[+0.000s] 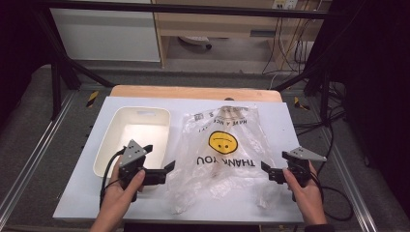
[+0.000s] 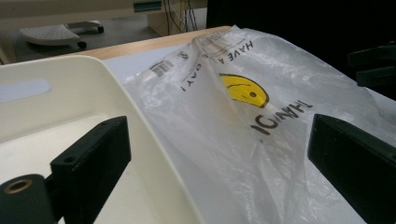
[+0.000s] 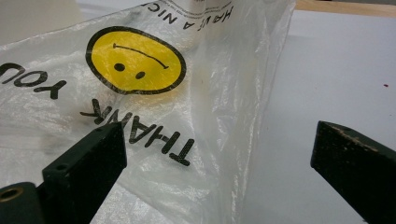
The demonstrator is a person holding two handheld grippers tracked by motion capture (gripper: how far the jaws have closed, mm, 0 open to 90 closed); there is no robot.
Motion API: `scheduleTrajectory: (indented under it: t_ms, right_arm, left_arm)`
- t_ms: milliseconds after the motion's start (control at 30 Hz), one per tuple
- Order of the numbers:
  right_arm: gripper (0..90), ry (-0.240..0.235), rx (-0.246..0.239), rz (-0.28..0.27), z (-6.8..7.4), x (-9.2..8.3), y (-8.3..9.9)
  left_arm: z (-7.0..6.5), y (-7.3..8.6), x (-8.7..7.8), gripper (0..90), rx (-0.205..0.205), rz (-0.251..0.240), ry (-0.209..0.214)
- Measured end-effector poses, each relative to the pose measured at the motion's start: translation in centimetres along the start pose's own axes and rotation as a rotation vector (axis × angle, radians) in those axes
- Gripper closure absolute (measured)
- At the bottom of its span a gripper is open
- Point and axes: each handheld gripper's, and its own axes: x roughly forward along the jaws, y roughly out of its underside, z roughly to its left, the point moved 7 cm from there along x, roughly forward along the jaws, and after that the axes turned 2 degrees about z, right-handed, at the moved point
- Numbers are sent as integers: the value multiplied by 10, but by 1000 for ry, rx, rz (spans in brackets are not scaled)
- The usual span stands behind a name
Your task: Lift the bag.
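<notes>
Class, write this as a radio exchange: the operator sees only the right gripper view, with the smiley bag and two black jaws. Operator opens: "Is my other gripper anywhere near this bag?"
Observer: Yes. The left gripper hovers at the plastic bag's left edge, jaws open, nothing between them.
Operator: Anything beside the bag?
Observer: A cream tray sits left of it, partly under that gripper.
Operator: And my right gripper?
Observer: The right gripper is open at the bag's right edge, not gripping it.

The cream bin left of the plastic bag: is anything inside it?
The bin looks empty: its floor is bare. Its near corner is hidden behind the left claw. The bag lies beside it on the table.
</notes>
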Motion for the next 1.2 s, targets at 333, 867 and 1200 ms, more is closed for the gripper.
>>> scheduleTrajectory:
  t_ms: [333, 867, 1200]
  right_arm:
    - [36, 9, -2, -40, 1, -11, 0]
    - [46, 40, 47, -60, -15, -26, 15]
    - [46, 50, 54, -46, -21, -24, 21]
  left_arm:
    - [51, 5, -46, 59, -58, -56, -74]
    - [110, 7, -78, 64, -100, -115, -202]
    - [135, 33, -100, 63, -137, -110, -250]
